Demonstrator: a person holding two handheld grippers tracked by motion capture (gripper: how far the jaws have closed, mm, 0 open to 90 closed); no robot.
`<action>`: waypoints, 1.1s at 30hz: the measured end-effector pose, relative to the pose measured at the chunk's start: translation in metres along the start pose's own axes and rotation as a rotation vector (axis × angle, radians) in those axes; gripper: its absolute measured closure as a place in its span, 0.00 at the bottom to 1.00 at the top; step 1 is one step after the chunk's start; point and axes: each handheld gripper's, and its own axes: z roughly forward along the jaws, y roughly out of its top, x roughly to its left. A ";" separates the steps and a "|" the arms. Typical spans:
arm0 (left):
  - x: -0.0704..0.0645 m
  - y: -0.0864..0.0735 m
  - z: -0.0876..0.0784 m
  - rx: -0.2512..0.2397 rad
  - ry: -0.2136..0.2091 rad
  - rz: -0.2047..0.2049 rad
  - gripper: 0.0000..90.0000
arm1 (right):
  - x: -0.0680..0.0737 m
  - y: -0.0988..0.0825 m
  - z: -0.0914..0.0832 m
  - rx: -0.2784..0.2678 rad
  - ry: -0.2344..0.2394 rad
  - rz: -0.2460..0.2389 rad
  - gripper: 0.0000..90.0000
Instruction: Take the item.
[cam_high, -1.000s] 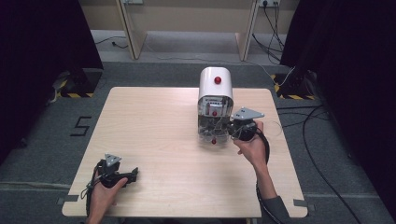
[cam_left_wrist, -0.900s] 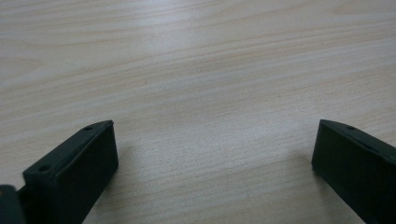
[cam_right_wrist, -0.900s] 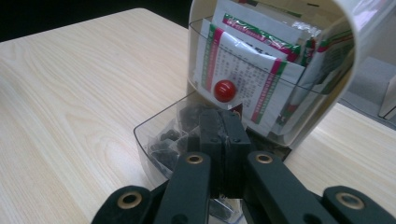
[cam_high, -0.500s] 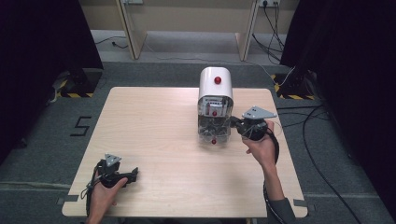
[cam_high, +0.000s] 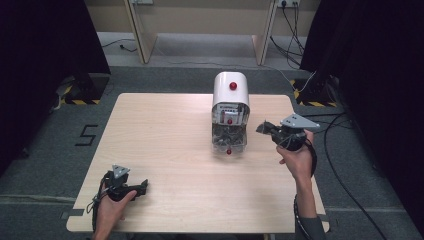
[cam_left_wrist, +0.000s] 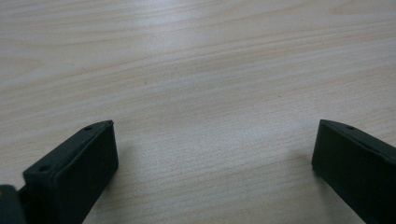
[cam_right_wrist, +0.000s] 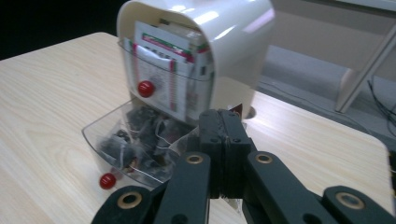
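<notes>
A white round-topped dispenser stands at the table's middle back, with sachets behind its clear front. Its lower clear drawer is tipped open, holds several dark tea bags and has a red knob. My right gripper hovers just right of the drawer, jaws pressed together. A small corner of a tea bag pokes out above them. My left gripper rests open at the front left, with bare wood between its jaws.
The wooden table has wide bare room left of the dispenser. Cables trail on the floor to the right. Wooden furniture legs stand behind the table, and black curtains hang on both sides.
My right gripper has drawn back to the right, away from the open drawer, still shut. The left gripper has stayed where it was.
</notes>
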 end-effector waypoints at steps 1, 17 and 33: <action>0.000 0.000 0.000 0.000 0.000 0.000 0.00 | -0.003 -0.001 -0.002 -0.001 -0.006 0.003 1.00; 0.000 0.000 0.000 0.000 0.001 0.000 0.00 | -0.033 -0.026 -0.032 -0.044 -0.112 0.058 1.00; 0.000 0.000 0.000 0.000 0.002 0.001 0.00 | -0.056 -0.042 -0.039 -0.054 -0.176 0.110 1.00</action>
